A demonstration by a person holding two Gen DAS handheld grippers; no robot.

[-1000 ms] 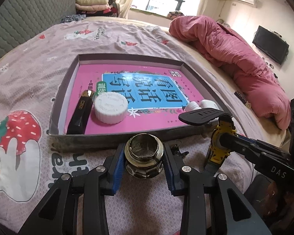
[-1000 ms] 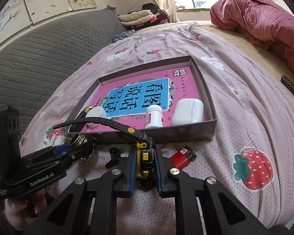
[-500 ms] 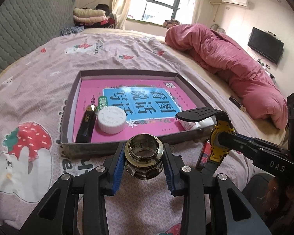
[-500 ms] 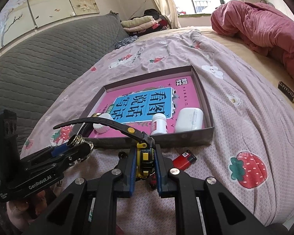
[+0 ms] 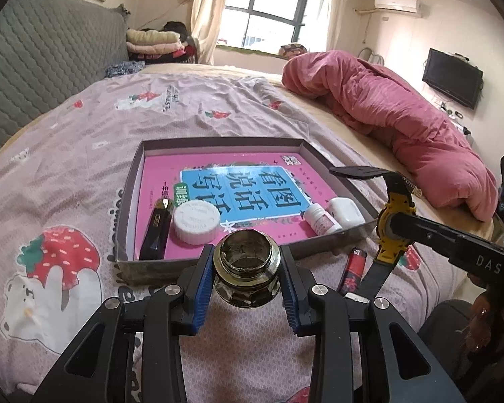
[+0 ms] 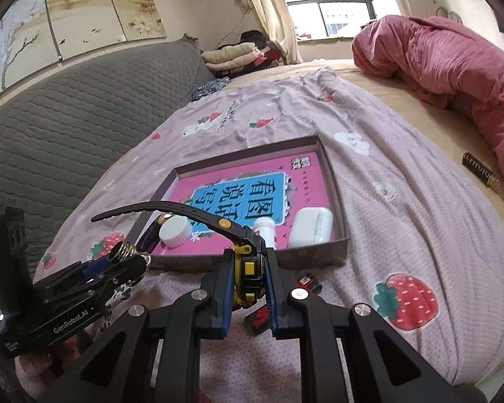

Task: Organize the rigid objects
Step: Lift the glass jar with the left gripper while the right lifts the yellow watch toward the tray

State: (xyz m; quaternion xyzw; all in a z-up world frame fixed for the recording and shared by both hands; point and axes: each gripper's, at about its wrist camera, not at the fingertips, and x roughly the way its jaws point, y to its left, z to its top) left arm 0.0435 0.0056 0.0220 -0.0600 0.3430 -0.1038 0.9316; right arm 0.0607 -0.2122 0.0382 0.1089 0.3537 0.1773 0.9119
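My left gripper [image 5: 246, 270] is shut on a brass threaded fitting [image 5: 246, 268], held above the bedsheet just in front of the shallow grey tray [image 5: 127, 198]. My right gripper [image 6: 248, 283] is shut on a yellow and black wristwatch [image 6: 248, 268], whose strap arches up to the left; it also shows in the left wrist view [image 5: 394, 225]. The tray has a pink and blue book as its floor and holds a black lighter [image 5: 156, 228], a white round cap [image 5: 196, 221], a small white bottle [image 5: 321, 223] and a white earbud case [image 5: 346, 210].
A red lighter [image 5: 352, 270] lies on the sheet in front of the tray, under the watch. A rumpled pink duvet [image 5: 403, 124] fills the bed's right side. A dark flat bar [image 6: 482, 173] lies beside it. A grey quilted headboard [image 6: 67, 127] runs along the left.
Both grippers have lifted and drawn back from the tray with their loads, so the tray looks smaller and farther off. The red lighter now shows in the left wrist view.
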